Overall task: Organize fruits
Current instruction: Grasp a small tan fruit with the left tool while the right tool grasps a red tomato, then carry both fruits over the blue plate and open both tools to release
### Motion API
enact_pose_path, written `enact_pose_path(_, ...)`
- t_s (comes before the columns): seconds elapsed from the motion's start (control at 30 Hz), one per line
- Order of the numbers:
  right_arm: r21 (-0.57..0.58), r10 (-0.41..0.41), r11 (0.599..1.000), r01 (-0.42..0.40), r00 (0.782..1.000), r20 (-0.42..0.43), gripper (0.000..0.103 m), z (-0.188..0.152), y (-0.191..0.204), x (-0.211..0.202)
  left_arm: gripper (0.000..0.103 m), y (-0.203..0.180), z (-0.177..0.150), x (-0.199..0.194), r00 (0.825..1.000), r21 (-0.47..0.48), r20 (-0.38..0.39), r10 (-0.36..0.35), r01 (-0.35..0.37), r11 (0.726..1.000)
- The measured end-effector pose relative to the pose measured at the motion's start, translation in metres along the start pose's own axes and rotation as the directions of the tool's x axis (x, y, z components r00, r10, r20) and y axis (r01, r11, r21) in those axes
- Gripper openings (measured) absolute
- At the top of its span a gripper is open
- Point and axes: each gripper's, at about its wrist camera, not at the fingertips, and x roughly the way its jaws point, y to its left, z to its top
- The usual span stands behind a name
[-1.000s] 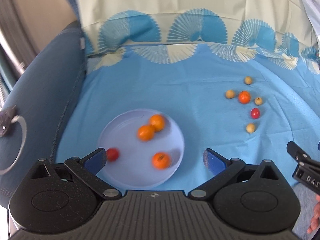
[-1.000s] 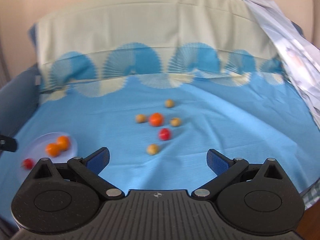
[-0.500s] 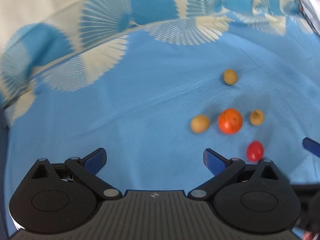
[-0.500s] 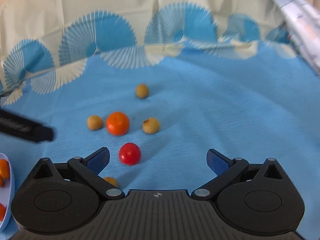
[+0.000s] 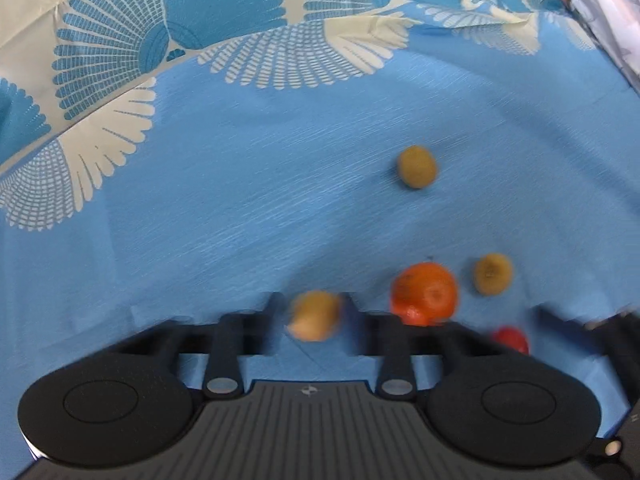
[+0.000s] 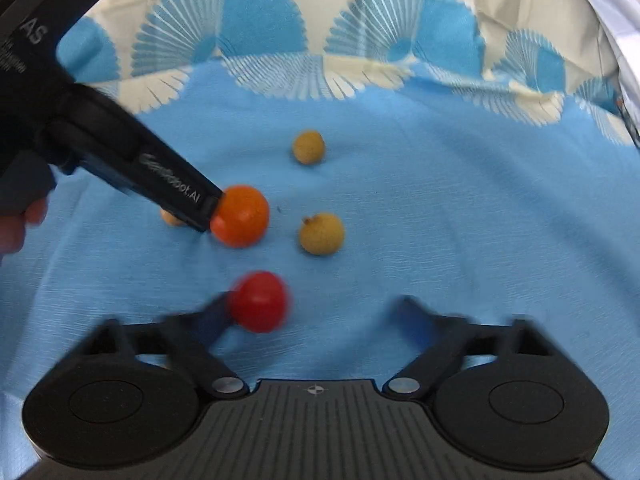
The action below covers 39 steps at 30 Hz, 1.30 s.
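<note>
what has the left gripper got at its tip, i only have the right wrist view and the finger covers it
Observer: The left wrist view shows a small tan fruit between the fingers of the left gripper. Its jaws have just been closing and now press on that fruit.
Operator: so not the orange? from here the tip looks pushed into it
Observer: No. In the left wrist view the orange lies outside the jaws, beside the finger on the picture's right. Whether they touch is too blurred to tell.
</note>
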Motion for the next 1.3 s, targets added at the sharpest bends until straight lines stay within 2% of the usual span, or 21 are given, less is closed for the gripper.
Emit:
enact_pose_path(0.03,-0.012,0.006,1.0,-0.006,1.0,0.007,0.032,0.0,0.0,-0.004,0.03,0.0,-0.001,-0.004,1.0,-0.003,0.022,0.008,-0.008,1.0)
enact_pose_path(0.1,-0.012,0.005,1.0,-0.004,1.0,0.009,0.03,-0.001,-0.002,-0.006,0.03,0.0,-0.003,-0.011,0.999,-0.005,0.036,0.011,-0.011,1.0)
enact_pose_path(0.17,0.04,0.008,0.999,-0.008,1.0,0.016,0.03,-0.001,-0.009,-0.007,0.03,0.004,-0.006,-0.019,1.0,-0.024,0.028,0.006,-0.006,1.0)
enact_pose_path(0.27,0.097,-0.058,0.994,0.053,0.997,0.054,0.03,-0.002,-0.022,-0.014,0.03,0.013,-0.016,-0.042,0.999,-0.074,0.041,0.02,-0.017,0.997)
enact_pose_path(0.4,0.173,-0.13,0.978,0.118,0.99,0.058,0.03,0.001,-0.043,-0.029,0.03,0.025,-0.041,-0.094,0.998,-0.146,0.047,0.052,-0.045,0.988)
enact_pose_path(0.5,0.207,-0.13,0.972,0.111,0.988,0.081,0.03,0.003,-0.049,-0.056,0.03,0.028,-0.068,-0.139,0.996,-0.179,0.044,0.075,-0.066,0.982)
enact_pose_path(0.6,0.204,-0.092,0.977,0.067,0.989,0.113,0.03,0.002,-0.044,-0.095,0.03,0.034,-0.101,-0.182,0.995,-0.205,0.025,0.092,-0.085,0.975)
enact_pose_path(0.67,0.178,-0.035,0.984,0.013,0.992,0.121,0.03,-0.001,-0.035,-0.121,0.03,0.039,-0.124,-0.207,0.995,-0.232,0.017,0.093,-0.087,0.969)
enact_pose_path(0.87,0.103,0.123,0.986,-0.132,0.988,0.092,0.03,-0.018,0.008,-0.193,0.03,0.056,-0.192,-0.273,0.991,-0.293,-0.007,0.135,-0.131,0.947)
enact_pose_path(1.1,-0.011,0.278,0.96,-0.278,0.955,0.099,0.03,-0.037,0.074,-0.273,0.03,0.075,-0.257,-0.342,0.985,-0.377,0.039,0.17,-0.143,0.915)
enact_pose_path(1.2,-0.067,0.338,0.94,-0.333,0.937,0.09,0.03,-0.046,0.103,-0.3,0.03,0.078,-0.279,-0.363,0.976,-0.394,0.052,0.211,-0.175,0.903)
enact_pose_path(1.3,-0.123,0.385,0.919,-0.374,0.919,0.084,0.03,-0.054,0.127,-0.322,0.03,0.081,-0.3,-0.38,0.973,-0.427,0.058,0.222,-0.176,0.887)
